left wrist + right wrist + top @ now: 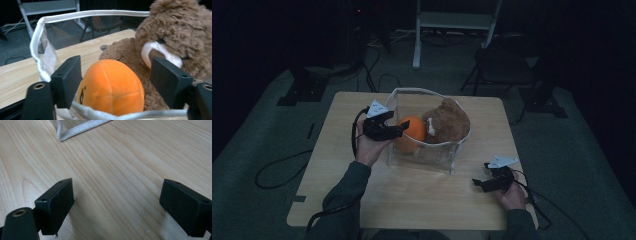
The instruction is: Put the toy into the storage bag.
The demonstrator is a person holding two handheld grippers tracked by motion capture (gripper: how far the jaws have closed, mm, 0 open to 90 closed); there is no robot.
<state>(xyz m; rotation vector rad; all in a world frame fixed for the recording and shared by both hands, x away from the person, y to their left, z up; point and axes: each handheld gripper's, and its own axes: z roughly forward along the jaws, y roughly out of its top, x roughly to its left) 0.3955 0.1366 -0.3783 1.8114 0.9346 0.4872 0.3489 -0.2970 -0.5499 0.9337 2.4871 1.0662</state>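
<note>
1. The orange plush ball [111,87] is seen inside the clear bag [451,159], against the brown teddy bear [447,121]; its long axis is upright.
2. The left gripper [115,82] is held open around it, untouching.
3. The right gripper [117,207] is held open over the table [120,165].

1. Bin [427,150] sits mid table [422,200], toward far edge.
2. In bin: ball [412,134] at left, bear [448,122] at right, touching.
3. Left gripper [404,127] at bin's left rim, jaws either side of ball, w/ a gap.
4. Right gripper [476,183] near-right of bin, apart from it, low over table near right edge.
5. Chair [499,65] & stand [452,22] on floor beyond far edge.
</note>
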